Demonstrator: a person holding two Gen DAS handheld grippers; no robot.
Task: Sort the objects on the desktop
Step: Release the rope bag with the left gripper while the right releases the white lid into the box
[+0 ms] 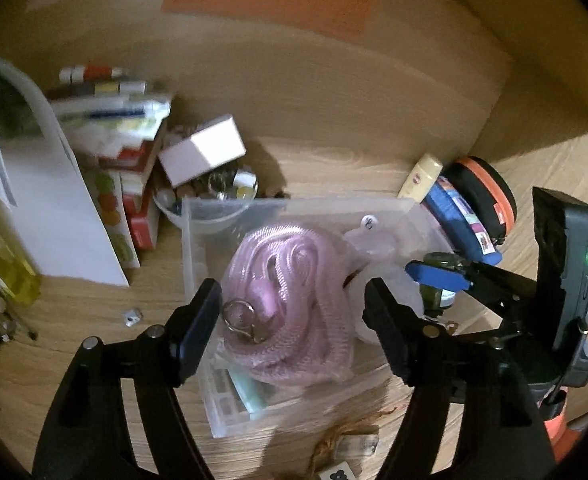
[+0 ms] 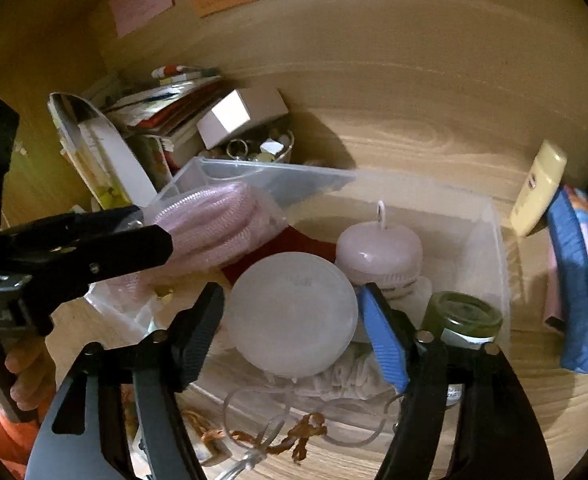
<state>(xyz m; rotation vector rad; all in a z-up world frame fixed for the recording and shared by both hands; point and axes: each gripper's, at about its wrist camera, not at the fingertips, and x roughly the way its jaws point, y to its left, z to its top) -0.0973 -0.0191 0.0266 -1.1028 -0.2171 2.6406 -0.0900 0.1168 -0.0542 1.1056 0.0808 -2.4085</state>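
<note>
A clear plastic box point(image 1: 192, 240) stands on the wooden desk. In it lies a coiled pink mesh cord point(image 1: 290, 296) with a metal ring point(image 1: 240, 316). My left gripper point(image 1: 292, 300) is open, one finger on each side of the cord, pads apart from it. In the right wrist view a frosted white round lid point(image 2: 294, 316) lies in the same box point(image 2: 497, 240). My right gripper point(image 2: 292, 300) stands open astride it with narrow gaps. Beside it are a pink round puff point(image 2: 377, 248) and a green-lidded jar point(image 2: 461, 316).
A white carton point(image 1: 202, 152), a bowl of trinkets point(image 1: 222, 196) and stacked books point(image 1: 126, 140) crowd the back left. A cream tube point(image 2: 537, 188), a blue pouch point(image 2: 577, 280) and an orange-rimmed case point(image 1: 489, 192) lie right. Brown twine point(image 2: 294, 432) lies in front. A hand point(image 2: 26, 368) holds the left gripper.
</note>
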